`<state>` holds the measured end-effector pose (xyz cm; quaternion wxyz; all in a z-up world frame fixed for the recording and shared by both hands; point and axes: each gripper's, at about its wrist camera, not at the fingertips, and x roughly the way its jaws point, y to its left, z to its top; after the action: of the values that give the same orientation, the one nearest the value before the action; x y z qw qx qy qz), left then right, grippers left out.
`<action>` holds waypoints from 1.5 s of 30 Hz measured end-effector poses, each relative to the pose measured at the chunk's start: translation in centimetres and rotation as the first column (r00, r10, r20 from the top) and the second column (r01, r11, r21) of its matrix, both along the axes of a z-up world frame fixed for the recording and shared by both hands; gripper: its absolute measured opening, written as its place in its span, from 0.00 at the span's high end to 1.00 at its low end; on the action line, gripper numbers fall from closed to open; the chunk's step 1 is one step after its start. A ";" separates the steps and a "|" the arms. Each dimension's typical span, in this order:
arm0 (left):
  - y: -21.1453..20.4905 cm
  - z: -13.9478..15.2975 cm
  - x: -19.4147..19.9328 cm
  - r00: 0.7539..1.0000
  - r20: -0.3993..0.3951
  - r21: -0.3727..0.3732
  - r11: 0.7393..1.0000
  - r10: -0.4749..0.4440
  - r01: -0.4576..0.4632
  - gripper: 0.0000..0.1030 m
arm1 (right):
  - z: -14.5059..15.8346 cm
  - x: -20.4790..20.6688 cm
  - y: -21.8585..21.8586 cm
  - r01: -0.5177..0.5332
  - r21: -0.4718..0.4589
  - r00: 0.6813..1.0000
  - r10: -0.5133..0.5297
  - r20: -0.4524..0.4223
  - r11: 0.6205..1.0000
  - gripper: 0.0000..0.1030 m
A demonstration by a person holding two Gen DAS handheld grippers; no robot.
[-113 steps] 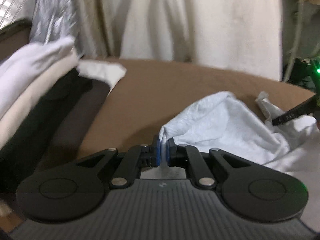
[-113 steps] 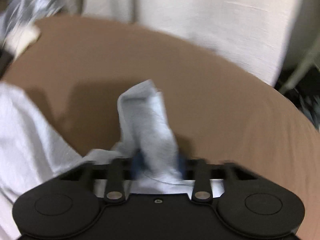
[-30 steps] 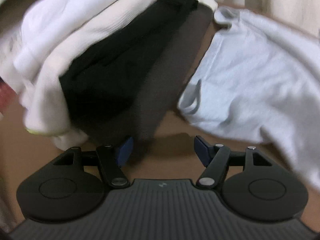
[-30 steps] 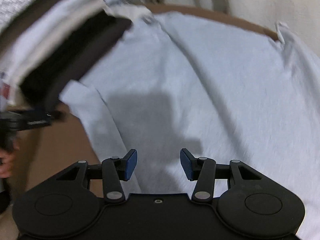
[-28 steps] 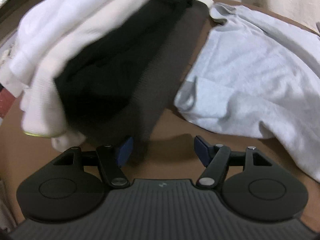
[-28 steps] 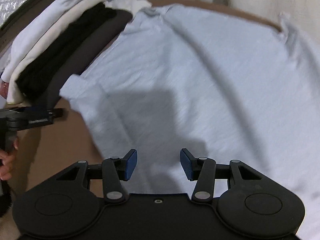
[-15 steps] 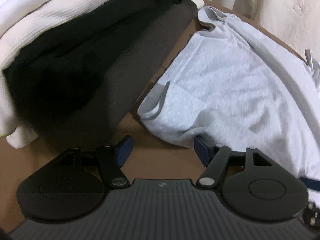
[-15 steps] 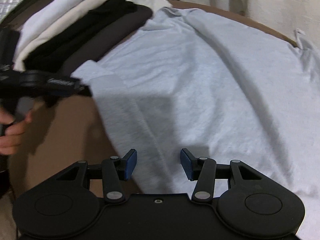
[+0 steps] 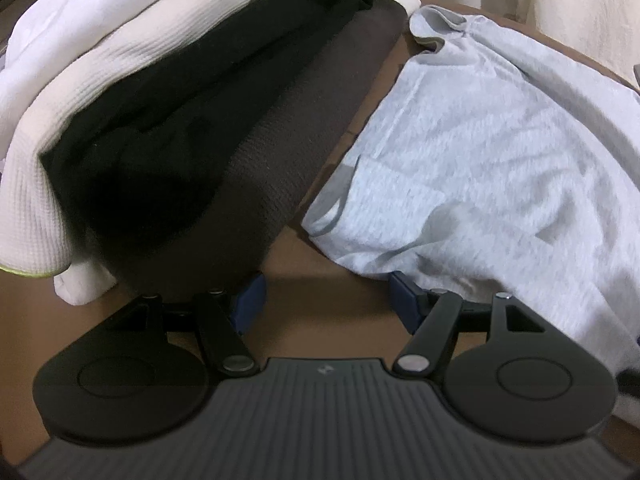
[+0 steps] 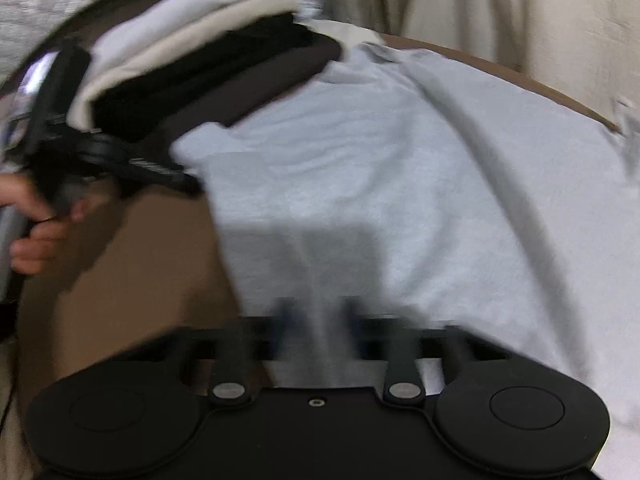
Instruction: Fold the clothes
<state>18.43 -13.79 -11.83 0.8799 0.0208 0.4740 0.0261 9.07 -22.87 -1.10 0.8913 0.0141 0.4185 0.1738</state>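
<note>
I see the pale grey cotton T-shirt [image 10: 420, 184] spread loosely, with creases, over the brown worktop [image 9: 320, 308], its collar at the far end and one short sleeve [image 9: 336, 204] lying near my left tool. My right gripper [image 10: 318, 316] has just been closing, and its fingers now pinch a raised fold of the shirt's near edge between them (the view is blurred there, but the cloth clearly stands up between the pads). My left gripper [image 9: 326, 300] is held with its fingers apart over bare worktop, nothing between them; its right finger [image 9: 402, 296] sits just at the shirt's edge, and I cannot tell if it touches. In the right wrist view the person's hand [image 10: 36, 224] grips that left tool's handle. Beside the shirt, on the left, lies a stack of folded clothes [image 9: 168, 112]: white and cream layers on top, black below, dark brown at the bottom. A cream curtain [image 10: 500, 8] hangs behind.
</note>
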 end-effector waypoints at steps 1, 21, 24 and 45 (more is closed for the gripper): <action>0.0 -0.2 0.1 1.000 -0.011 -0.018 1.000 0.003 -0.003 0.34 | 0.3 -0.6 0.4 -0.033 0.013 0.999 0.032 0.026 0.999 0.96; 0.5 3.2 -1.6 0.994 0.105 -0.052 0.998 0.034 -0.029 0.33 | 0.4 -6.7 2.6 -0.090 0.047 0.985 0.082 0.152 0.995 0.96; 1.6 3.5 -1.6 0.988 0.122 -0.109 0.991 0.089 -0.076 0.33 | -2.3 -5.8 2.4 -0.027 0.079 0.998 0.023 0.050 0.997 0.95; -3.9 7.4 -7.0 0.855 0.519 0.209 0.972 -0.014 -0.110 0.95 | 1.5 -14.8 -9.6 0.245 0.098 0.967 -0.250 0.042 0.965 0.55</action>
<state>11.46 -17.70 -4.47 0.9652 0.1032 0.2147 0.1076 -5.71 -32.48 0.40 0.9154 0.1027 0.3808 0.0808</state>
